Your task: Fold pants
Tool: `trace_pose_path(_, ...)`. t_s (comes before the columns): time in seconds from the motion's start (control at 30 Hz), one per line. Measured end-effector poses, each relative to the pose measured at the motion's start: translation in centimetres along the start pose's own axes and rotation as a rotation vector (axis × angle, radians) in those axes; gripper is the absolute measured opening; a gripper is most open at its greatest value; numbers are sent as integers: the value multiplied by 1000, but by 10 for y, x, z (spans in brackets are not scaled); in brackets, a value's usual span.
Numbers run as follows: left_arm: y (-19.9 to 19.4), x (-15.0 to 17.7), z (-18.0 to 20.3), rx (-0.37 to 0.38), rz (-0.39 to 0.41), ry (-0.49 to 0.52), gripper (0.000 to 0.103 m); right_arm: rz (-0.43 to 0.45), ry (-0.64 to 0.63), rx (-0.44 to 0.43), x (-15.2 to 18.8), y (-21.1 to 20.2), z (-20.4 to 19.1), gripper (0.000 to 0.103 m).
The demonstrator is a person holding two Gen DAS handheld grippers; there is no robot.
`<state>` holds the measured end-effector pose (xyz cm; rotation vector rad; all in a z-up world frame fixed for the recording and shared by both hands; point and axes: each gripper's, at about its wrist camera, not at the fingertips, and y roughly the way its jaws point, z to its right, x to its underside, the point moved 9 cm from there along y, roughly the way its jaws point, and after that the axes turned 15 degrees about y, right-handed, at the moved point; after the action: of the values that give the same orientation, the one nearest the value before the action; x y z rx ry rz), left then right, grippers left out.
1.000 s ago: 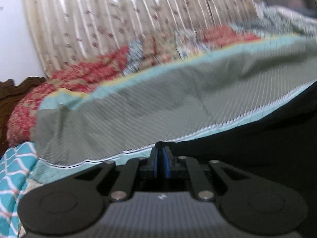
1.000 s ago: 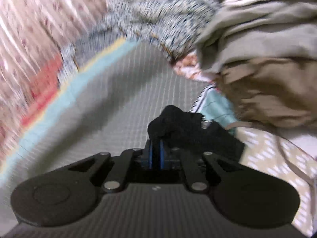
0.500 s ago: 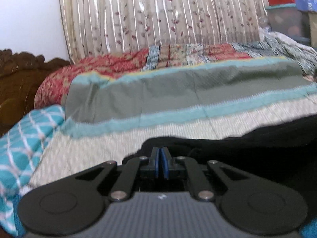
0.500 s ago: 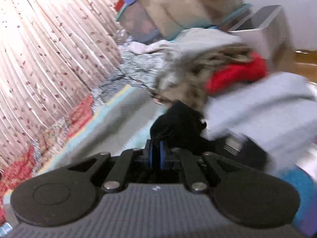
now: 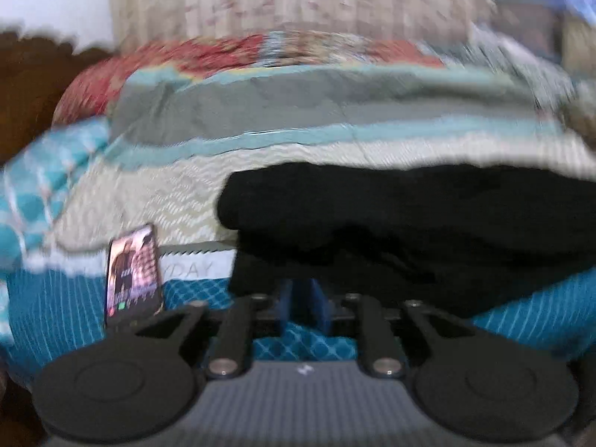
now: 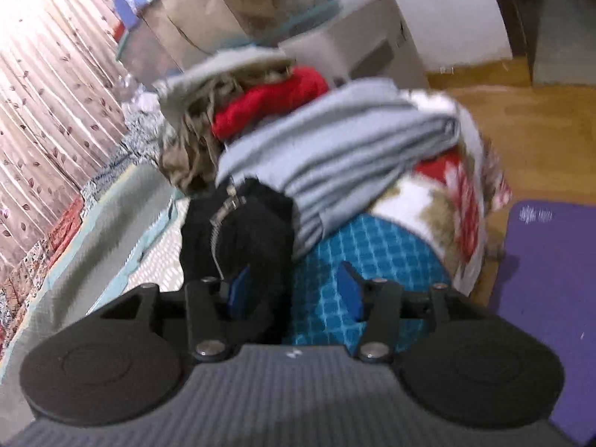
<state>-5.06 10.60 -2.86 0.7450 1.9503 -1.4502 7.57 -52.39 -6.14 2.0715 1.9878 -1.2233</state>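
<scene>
Black pants (image 6: 238,234) lie between opening right fingers (image 6: 350,290).

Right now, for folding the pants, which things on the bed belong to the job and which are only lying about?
For the job:
- black pants
- left gripper, jaws opening
- right gripper, jaws opening, pants between them

Only lying about:
- phone
- grey folded cloth
- red garment
- purple mat
</scene>
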Motion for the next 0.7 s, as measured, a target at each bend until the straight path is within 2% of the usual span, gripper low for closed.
trace_pose_path(0.03, -1, -4, -11, 7, 0, -72, 49, 16, -11, -9, -1, -6, -1, 54)
trace_pose_path(0.07, -1, -8, -25, 19, 2, -160, 53, 25, -20, -20, -3, -9, -3, 54)
trace_pose_path(0.13, 2, -14, -42, 54, 6, -288, 54, 31, -38, -46, 2, -19, -9, 54)
trace_pose_path(0.23, 22, -22, -62, 123, -30, -440, 68, -22, -89, -139, 26, -34, -25, 55)
trace_pose_path(0.27, 31, -23, -64, 166, -51, -482, 76, -54, -127, -182, 35, -34, -35, 54)
trace_pose_path(0.33, 50, -22, -66, 233, -88, -575, 83, -146, -235, -269, 68, -40, -62, 54)
trace_pose_path(0.43, 82, -21, -69, 281, -131, -681, 83, -304, -382, -387, 126, -49, -96, 54)
trace_pose_path(0.5, 101, -22, -67, 291, -146, -720, 70, -395, -471, -443, 166, -58, -114, 54)
trace_pose_path(0.53, 110, -20, -63, 295, -155, -726, 34, -435, -518, -463, 186, -62, -121, 54)
trace_pose_path(0.57, 115, -22, -59, 308, -166, -721, 7, -464, -554, -475, 202, -65, -127, 54)
trace_pose_path(0.63, 108, -26, -56, 304, -149, -701, 7, -514, -625, -491, 230, -68, -135, 54)
trace_pose_path(0.7, 82, -33, -54, 287, -108, -643, 7, -539, -675, -502, 245, -69, -139, 54)
